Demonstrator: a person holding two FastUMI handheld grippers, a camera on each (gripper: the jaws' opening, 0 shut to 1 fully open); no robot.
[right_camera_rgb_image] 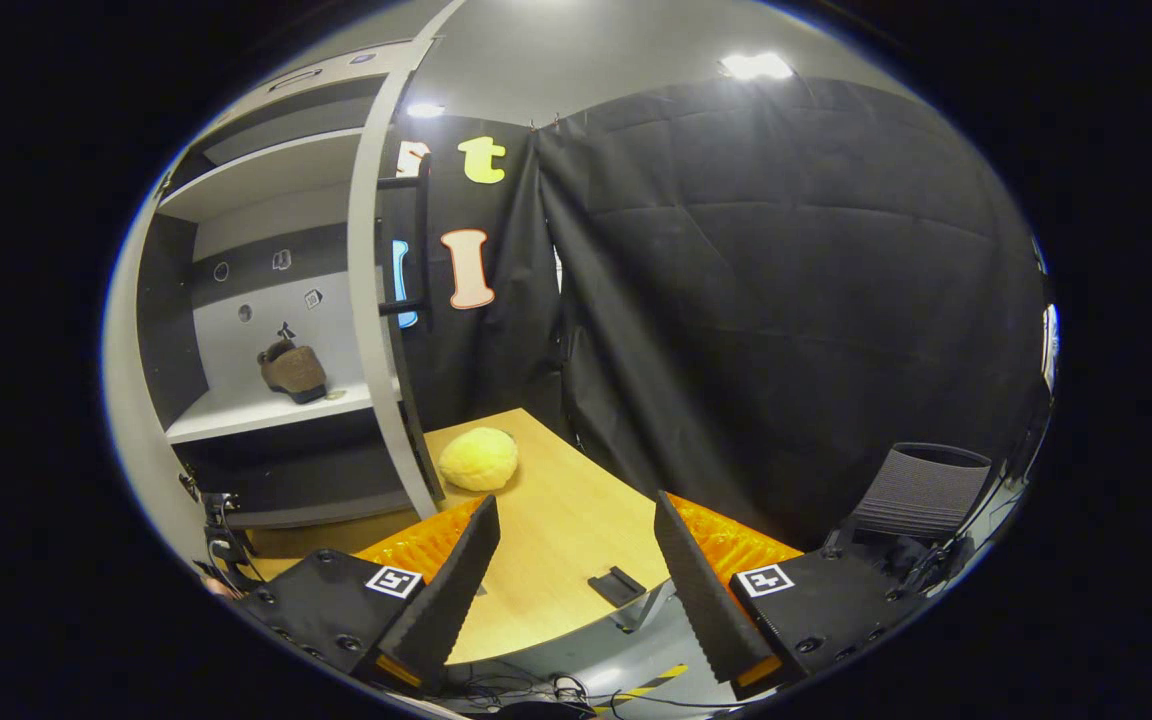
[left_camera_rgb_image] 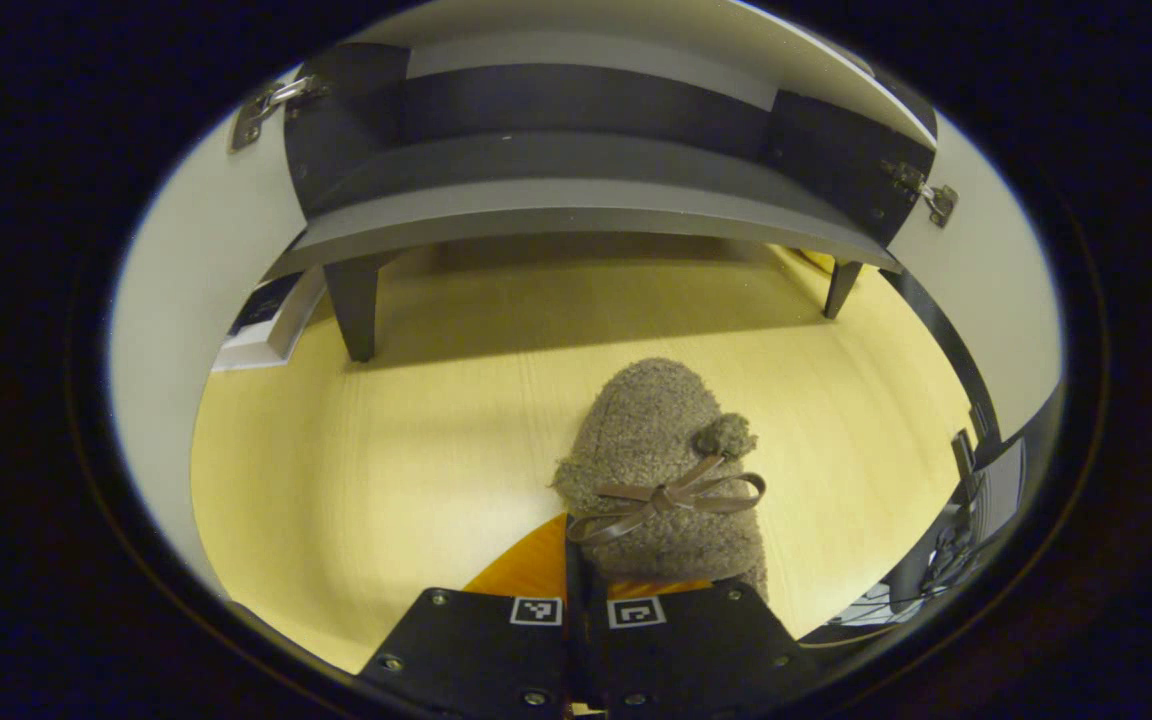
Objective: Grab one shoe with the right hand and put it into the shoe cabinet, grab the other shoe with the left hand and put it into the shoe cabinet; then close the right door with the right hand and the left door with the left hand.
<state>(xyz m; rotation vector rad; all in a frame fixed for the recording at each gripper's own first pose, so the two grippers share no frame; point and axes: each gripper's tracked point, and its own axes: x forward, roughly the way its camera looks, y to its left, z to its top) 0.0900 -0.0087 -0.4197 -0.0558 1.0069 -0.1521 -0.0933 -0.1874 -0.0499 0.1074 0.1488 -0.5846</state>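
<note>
**Left gripper pinches a fuzzy slipper; the other shoe sits on the cabinet shelf**

In the left gripper view, the left gripper [left_camera_rgb_image: 584, 590] has its two fingers pressed together on the heel end of a grey-brown fuzzy slipper [left_camera_rgb_image: 658, 470]. The slipper's toe points away from the camera toward the shoe cabinet [left_camera_rgb_image: 576, 190], and a brown ribbon bow [left_camera_rgb_image: 671, 498] lies across its upper with a small pompom [left_camera_rgb_image: 724, 435] just beside it. Beneath the slipper is the pale wooden tabletop [left_camera_rgb_image: 386, 450]. The cabinet stands at the far edge of the tabletop on dark legs [left_camera_rgb_image: 354, 310], its grey bottom panel spanning the view. Its two white doors stand swung open, the left door [left_camera_rgb_image: 196, 320] and the right door [left_camera_rgb_image: 986, 290], each with a metal hinge [left_camera_rgb_image: 271, 105] near the top.

In the right gripper view, the right gripper [right_camera_rgb_image: 576, 570] is spread wide with nothing between its fingers, hanging over the near edge of the tabletop [right_camera_rgb_image: 556, 540]. To the left the cabinet [right_camera_rgb_image: 266, 300] shows its open interior, and a brown shoe [right_camera_rgb_image: 292, 371] rests on the white shelf [right_camera_rgb_image: 256, 412] toward the right side of it. A white door edge [right_camera_rgb_image: 376, 300] stands upright between the shelf and the booth wall. A yellow fluffy ball [right_camera_rgb_image: 478, 459] lies on the tabletop near its far corner, just beside the door's foot. A small dark clip [right_camera_rgb_image: 616, 586] lies near the tabletop's near edge. A grey chair [right_camera_rgb_image: 921, 490] stands low at the right.
</note>
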